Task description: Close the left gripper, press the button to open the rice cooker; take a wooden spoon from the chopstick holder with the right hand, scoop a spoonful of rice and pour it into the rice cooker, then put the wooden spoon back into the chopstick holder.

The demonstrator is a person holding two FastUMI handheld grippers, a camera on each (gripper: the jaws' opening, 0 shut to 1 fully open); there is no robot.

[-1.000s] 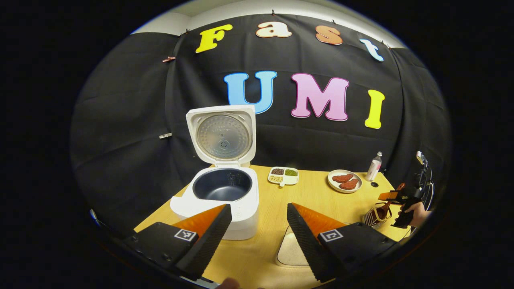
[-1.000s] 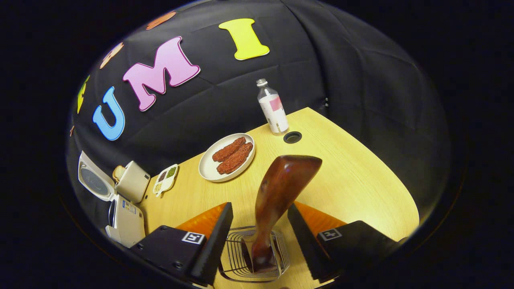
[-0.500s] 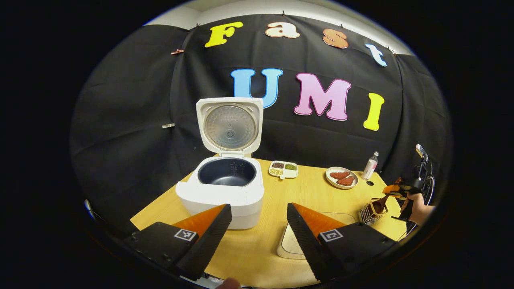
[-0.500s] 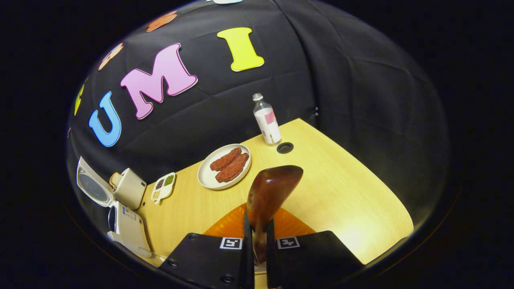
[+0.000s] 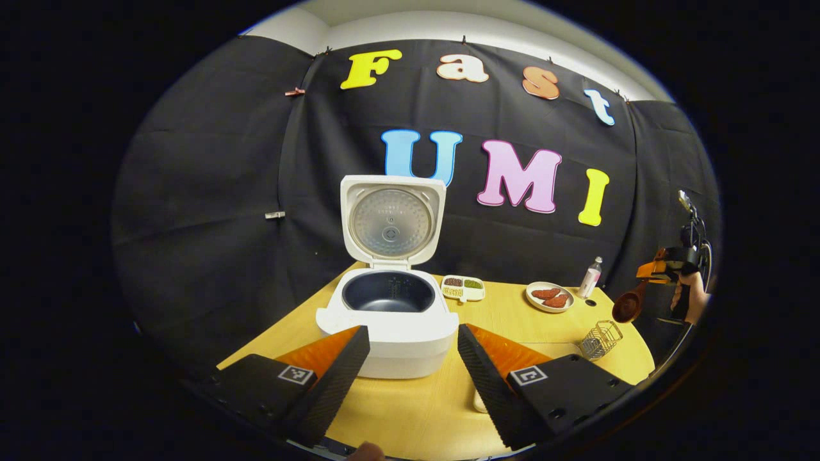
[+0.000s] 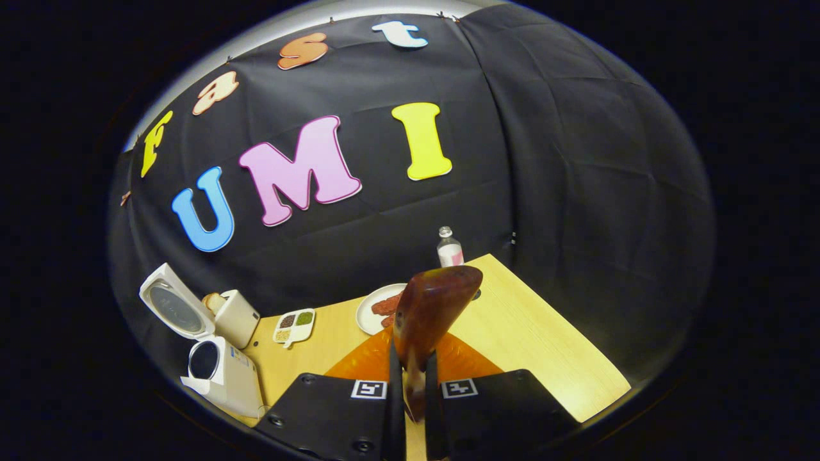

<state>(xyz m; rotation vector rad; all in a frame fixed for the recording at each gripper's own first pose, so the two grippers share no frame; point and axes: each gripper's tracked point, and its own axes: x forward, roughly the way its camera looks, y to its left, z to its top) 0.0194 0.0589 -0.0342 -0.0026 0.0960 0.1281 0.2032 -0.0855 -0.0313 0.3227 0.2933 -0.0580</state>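
Now right fingers (image 6: 414,390) pinch the spoon (image 6: 428,314) above the holder (image 5: 599,339); left fingers (image 5: 413,371) spread; spoon may twist while scooping

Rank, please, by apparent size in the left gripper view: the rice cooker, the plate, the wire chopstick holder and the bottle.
1. rice cooker, by far the largest.
2. plate and wire chopstick holder: they look alike, and the holder is nearer the camera, so no ranking.
3. bottle, smallest and farthest.

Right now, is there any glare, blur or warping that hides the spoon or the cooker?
Left gripper view: sharp, fisheye bends the table edge, the cooker reads clearly. Right gripper view: the spoon looms large, with a soft sheen but no blur.
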